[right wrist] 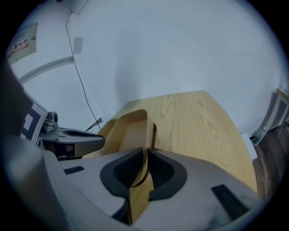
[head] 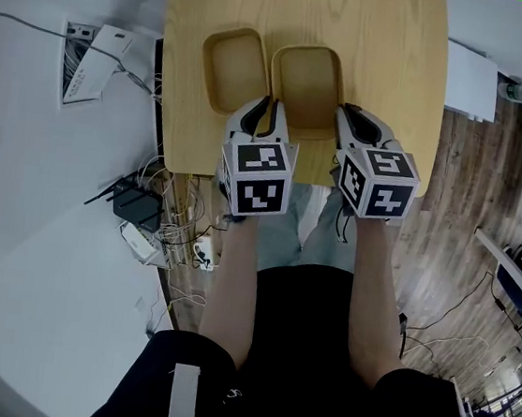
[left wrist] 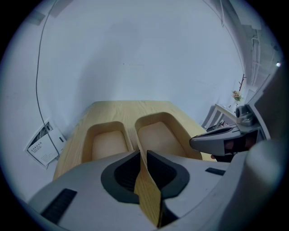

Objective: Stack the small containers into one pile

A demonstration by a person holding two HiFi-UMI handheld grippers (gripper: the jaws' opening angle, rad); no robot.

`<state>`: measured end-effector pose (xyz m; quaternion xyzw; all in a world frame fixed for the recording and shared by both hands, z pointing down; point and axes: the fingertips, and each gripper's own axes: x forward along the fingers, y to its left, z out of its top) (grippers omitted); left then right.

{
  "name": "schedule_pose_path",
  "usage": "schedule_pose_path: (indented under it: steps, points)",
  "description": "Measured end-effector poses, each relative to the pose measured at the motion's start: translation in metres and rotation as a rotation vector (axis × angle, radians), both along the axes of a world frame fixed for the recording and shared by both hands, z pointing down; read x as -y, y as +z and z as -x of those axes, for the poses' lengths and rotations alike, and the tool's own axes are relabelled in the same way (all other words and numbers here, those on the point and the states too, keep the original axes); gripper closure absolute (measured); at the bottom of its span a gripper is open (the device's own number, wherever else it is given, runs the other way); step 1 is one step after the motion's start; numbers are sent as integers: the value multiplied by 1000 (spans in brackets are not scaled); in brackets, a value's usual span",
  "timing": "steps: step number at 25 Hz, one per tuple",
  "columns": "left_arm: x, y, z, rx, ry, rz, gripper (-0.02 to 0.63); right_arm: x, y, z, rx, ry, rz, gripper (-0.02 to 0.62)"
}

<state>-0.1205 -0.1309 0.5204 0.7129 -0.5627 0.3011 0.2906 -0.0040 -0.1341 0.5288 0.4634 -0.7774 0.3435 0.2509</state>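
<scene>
The left gripper [head: 265,111] and right gripper [head: 355,118] each pinch the near rim of the right-hand container [head: 306,86], probably light, rigid wood best held by that thin wall

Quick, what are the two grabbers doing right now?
Left gripper: closed on the right-hand wooden container, at its left wall.
Right gripper: closed on the same container, at its right wall.

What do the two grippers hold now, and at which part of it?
Both hold the right-hand wooden container. The left gripper is shut on its left side wall, the right gripper on its right side wall, at its near end.
</scene>
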Motion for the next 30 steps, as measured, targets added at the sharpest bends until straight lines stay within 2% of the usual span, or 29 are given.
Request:
schedule_pose_path:
  steps: [12, 17, 18, 20, 30]
  points:
    - [5, 0, -6, -18, 9, -13, 571, 12, -7, -5, -31, 14, -51, 558]
    - [5, 4, -5, -34, 21, 0, 549, 15, -2, -5, -56, 21, -51, 558]
    - [4, 5, -6, -38, 30, 5, 549, 15, 0, -5, -60, 23, -49, 558]
    - [2, 8, -8, -42, 41, 18, 532, 15, 3, -5, -60, 23, -39, 514]
    - [-3, 22, -7, -52, 44, 66, 526, 9, 23, -1, -52, 14, 22, 492]
